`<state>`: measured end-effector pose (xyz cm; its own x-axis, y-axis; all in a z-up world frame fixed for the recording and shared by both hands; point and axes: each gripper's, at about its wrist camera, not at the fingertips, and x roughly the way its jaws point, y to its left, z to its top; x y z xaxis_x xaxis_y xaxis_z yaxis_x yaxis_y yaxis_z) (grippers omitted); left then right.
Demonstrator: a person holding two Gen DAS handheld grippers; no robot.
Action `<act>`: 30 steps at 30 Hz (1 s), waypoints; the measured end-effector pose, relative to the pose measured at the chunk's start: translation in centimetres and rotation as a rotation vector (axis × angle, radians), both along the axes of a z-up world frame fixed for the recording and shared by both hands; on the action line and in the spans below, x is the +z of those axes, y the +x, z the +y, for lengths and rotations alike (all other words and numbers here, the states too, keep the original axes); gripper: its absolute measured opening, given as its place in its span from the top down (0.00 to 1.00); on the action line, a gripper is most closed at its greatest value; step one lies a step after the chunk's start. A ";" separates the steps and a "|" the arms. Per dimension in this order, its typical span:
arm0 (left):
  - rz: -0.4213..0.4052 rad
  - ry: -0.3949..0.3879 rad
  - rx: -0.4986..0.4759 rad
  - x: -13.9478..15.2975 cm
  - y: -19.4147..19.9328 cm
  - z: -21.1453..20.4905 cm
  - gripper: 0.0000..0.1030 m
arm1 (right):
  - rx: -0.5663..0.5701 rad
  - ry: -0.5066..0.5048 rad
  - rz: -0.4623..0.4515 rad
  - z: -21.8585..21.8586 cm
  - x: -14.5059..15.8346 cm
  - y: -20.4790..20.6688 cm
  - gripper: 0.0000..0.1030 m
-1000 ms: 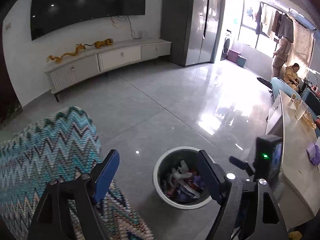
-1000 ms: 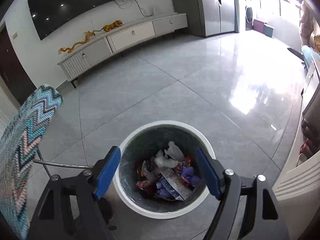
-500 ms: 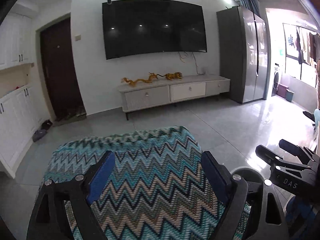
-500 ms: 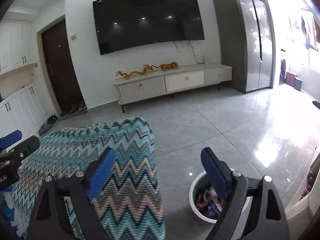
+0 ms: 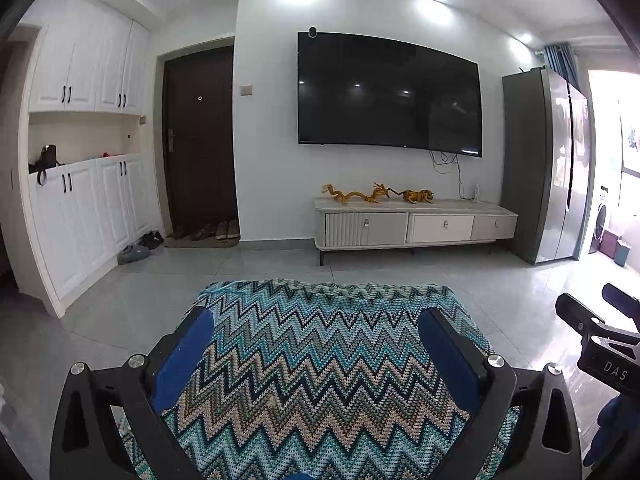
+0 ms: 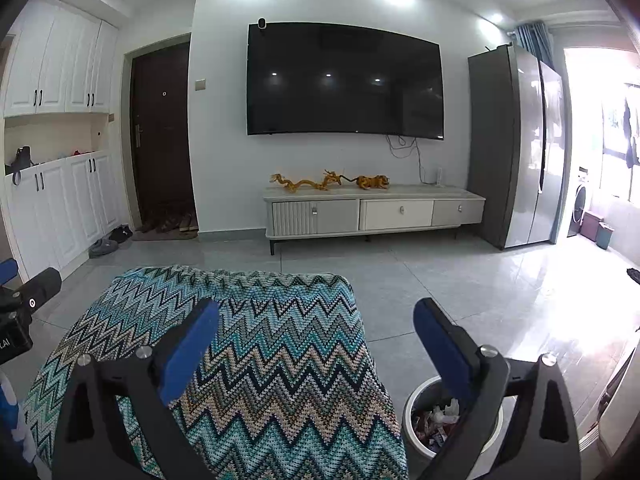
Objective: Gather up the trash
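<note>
Left wrist view: the left gripper [image 5: 316, 344], empty, its jaws just spread wide, hangs over a zigzag blanket [image 5: 320, 380].

Right wrist view: the right gripper [image 6: 316, 336], likewise just widened and empty, frames the trash-filled bin [image 6: 420, 420] on the floor at lower right.

A zigzag-patterned blanket [image 5: 320, 368] lies in the foreground on the grey tiled floor [image 5: 120, 312]. A wall-mounted television [image 5: 388, 94] hangs above a low cabinet [image 5: 412, 226] bearing golden dragon figurines [image 5: 352, 195]. Grey refrigerator [image 5: 544, 168] right; dark door [image 5: 200, 136] left.
</note>
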<state>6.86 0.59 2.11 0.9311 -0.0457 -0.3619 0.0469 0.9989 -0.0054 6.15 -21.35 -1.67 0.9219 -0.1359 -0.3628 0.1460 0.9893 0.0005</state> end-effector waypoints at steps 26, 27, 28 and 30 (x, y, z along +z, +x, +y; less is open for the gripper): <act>-0.068 0.005 0.133 -0.3 -3.3 3.5 0.00 | -0.145 -0.084 -0.055 2.4 0.6 -3.6 0.04; -0.073 0.009 0.137 -0.2 -3.5 3.5 0.00 | -0.145 -0.088 -0.060 2.5 0.7 -3.9 0.04; -0.075 0.010 0.138 -0.1 -3.6 3.5 0.00 | -0.141 -0.091 -0.064 2.6 0.9 -4.1 0.04; -0.081 0.009 0.137 0.1 -4.1 3.5 0.00 | -0.135 -0.096 -0.071 2.8 1.2 -4.6 0.04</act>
<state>2.78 4.13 2.24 0.9546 0.0870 -0.2848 -0.0901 0.9959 0.0020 1.56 -18.51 -0.51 0.9157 -0.2910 -0.2771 0.2804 0.9567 -0.0779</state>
